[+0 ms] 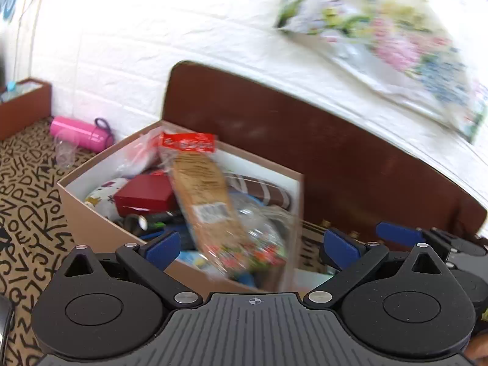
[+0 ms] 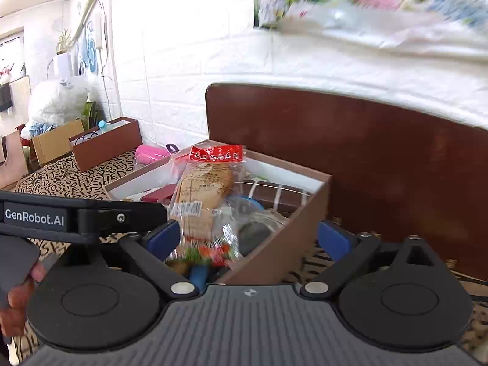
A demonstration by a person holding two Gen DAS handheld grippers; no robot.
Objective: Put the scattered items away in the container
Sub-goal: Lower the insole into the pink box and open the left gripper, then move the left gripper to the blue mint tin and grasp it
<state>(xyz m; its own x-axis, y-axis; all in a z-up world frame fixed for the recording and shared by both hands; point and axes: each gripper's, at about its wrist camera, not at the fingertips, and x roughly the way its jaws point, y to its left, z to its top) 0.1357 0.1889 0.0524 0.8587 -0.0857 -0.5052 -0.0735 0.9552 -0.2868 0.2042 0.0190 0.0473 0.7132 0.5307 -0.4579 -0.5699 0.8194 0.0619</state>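
Left wrist view: the camera sits behind and above the wide-spread left gripper (image 1: 253, 248), looking forward and downward from close range into the open brown cardboard box with a white lining (image 1: 91, 213) just ahead of its fingertips, with the right gripper (image 1: 399, 233) entering at the right edge. Right wrist view: the camera looks likewise along the spread right gripper (image 2: 248, 241), with the box corner (image 2: 292, 235) between the fingers and the left gripper's black body (image 2: 82, 216) crossing at left. Both views share the box, the clear-wrapped bread loaf with a red header (image 1: 201, 189) (image 2: 204, 192), the dark brown wooden board (image 1: 335, 152) (image 2: 381, 158) beyond and the white brick-pattern wall (image 1: 122, 61) (image 2: 183, 76).
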